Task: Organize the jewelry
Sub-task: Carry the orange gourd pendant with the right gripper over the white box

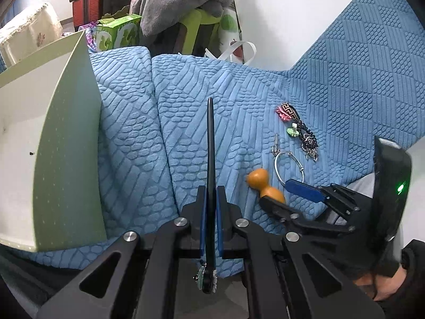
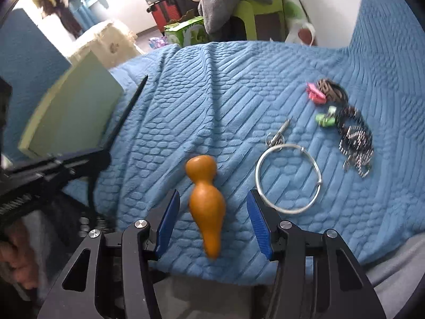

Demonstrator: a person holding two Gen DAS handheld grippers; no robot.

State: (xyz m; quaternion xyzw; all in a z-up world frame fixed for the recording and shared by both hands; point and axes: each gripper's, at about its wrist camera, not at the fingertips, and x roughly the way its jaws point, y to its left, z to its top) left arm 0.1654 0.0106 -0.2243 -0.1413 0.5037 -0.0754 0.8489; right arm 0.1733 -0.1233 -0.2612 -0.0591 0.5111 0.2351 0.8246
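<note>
My left gripper (image 1: 211, 199) is shut on a long black hair stick (image 1: 211, 143) that points forward over the blue quilted cover; its decorated end (image 1: 205, 279) hangs back between the arms. The stick also shows in the right wrist view (image 2: 127, 111). My right gripper (image 2: 212, 212) is open, its blue pads on either side of an orange gourd-shaped ornament (image 2: 205, 199) lying on the cover. In the left wrist view the gourd (image 1: 265, 184) lies between the right gripper's fingers (image 1: 305, 190). A silver bangle (image 2: 288, 178), a small silver clasp (image 2: 277, 134), a green clip (image 2: 326, 118), a pink clip (image 2: 316, 93) and a beaded black chain (image 2: 356, 141) lie to the right.
A pale green open box (image 1: 66, 146) stands on the cover at the left; it also shows in the right wrist view (image 2: 77, 106). The blue cover (image 1: 345, 66) rises up a backrest at the right. A green stool with grey clothes (image 1: 191, 8) and a green carton (image 1: 117, 33) stand beyond the far edge.
</note>
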